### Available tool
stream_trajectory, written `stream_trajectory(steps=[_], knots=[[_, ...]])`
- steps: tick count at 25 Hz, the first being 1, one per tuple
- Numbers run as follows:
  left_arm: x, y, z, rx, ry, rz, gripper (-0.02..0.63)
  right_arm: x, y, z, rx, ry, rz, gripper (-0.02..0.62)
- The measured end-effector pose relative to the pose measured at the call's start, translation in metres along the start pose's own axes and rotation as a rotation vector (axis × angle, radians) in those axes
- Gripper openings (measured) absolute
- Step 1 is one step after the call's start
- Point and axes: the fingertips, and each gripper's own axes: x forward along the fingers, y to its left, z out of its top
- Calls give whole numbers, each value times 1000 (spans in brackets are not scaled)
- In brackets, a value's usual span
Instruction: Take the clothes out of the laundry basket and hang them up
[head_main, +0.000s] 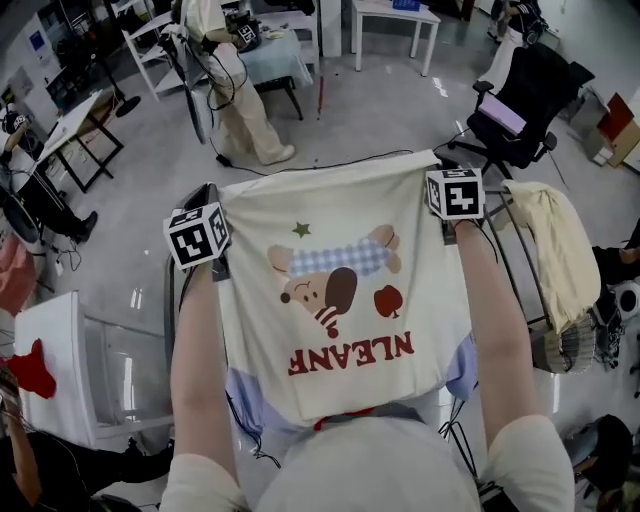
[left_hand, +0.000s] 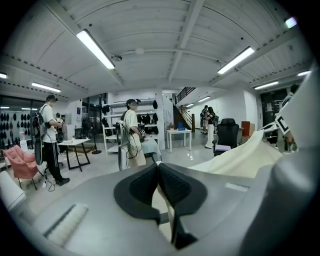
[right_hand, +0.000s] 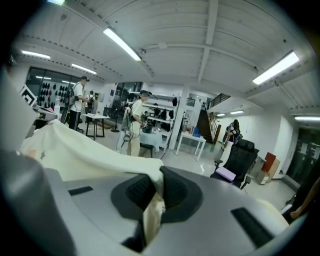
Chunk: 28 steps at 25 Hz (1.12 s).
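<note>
1. Hanging is judged to be the step in hand. In the head view a cream cotton T-shirt with a cartoon dog print and red lettering (head_main: 340, 300) is held spread in the air by two corners over a glossy grey floor (head_main: 370, 110). A pale yellow garment (head_main: 560, 250) is draped on the thin metal drying rack (head_main: 512, 240) at the right (no basket can be made out).
2. In the left gripper view, the left gripper (left_hand: 158, 167) is clamped on a thin edge of the shirt. Standing people (left_hand: 132, 132) are seen under long strip lights (left_hand: 96, 49).
3. In the right gripper view, the right gripper (right_hand: 159, 180) is closed on a bunched corner. Next, a carry to the rack is probably called for, with the shirt laid over a free bar.
</note>
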Motion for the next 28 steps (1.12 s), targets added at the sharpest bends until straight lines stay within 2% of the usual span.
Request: stream_trajectory(steps=[11,16,20,22,23,24,25,28], knots=[[68,-11,-55,63,154,-61,18,65,3,-57,-24,185,-77,9],[81,-13,-79,97,211,-76,18,75,12,-76,-39,244,-64,11],[83,-17,-84,140,244,-96,18,81,13,-93,-26,312,-35,17],[82,-19,-83,127,254,-123,18,80,13,-99,-17,349,-29,66],[81,-18,-83,113,254,-136,28,79,12,-101,-16,360,-24,90],[79,-16,-83,101,253,-143,156,77,12,-102,-16,368,-14,110],[76,-12,-83,92,253,-144,218,76,12,-103,-15,381,1,142],[66,-5,-81,69,250,-132,279,65,9,-108,-8,424,52,234]])
